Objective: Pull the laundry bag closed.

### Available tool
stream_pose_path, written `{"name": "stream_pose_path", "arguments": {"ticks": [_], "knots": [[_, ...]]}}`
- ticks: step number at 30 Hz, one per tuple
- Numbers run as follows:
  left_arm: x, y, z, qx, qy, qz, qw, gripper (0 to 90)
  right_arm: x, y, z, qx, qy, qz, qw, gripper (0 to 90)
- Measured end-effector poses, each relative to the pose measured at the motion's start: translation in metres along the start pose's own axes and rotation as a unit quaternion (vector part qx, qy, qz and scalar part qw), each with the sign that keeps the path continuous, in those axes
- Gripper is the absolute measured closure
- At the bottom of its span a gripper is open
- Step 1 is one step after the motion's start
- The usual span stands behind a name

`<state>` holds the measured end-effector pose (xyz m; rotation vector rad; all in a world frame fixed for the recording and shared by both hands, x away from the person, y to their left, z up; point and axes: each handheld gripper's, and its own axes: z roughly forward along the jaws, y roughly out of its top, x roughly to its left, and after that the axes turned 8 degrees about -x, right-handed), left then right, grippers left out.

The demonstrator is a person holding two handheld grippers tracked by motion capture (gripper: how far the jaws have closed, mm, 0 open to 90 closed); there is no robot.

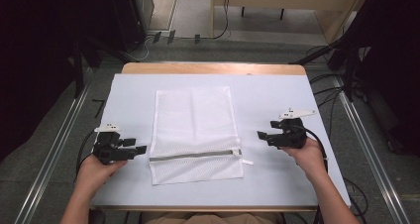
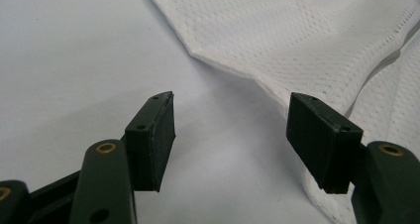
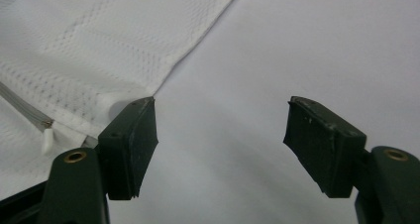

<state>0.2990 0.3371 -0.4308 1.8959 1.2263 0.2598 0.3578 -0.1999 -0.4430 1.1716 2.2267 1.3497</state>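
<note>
**Both tools poised beside the mesh bag**

A white mesh bag point(image 1: 194, 132) lies flat in the middle of the bench point(image 1: 277, 100), its zipper point(image 1: 195, 155) running across the near end with the pull point(image 1: 246, 161) at the right. The left tool point(image 1: 141, 149) sits just left of the bag, the right tool point(image 1: 260, 134) just right of it; both have jaws apart and hold nothing. This looks like the approach step. Next, each tool likely needs to close on an edge, or on the pull.
</note>
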Motion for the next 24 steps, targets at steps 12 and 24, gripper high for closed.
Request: {"name": "stream_pose_path", "arguments": {"ticks": [12,24], "knots": [[0.0026,-0.0007,0.0017,0.008,0.013,-0.003,0.9999,35.3,-0.0004,-0.0041,0.0030,0.005,-0.012,-0.018,0.9998,26.5],[0.0028,-0.0014,0.0040,0.017,0.013,0.001,0.9998,35.0,0.0013,-0.0063,0.0054,0.015,-0.008,-0.029,0.9994,25.5]]}}
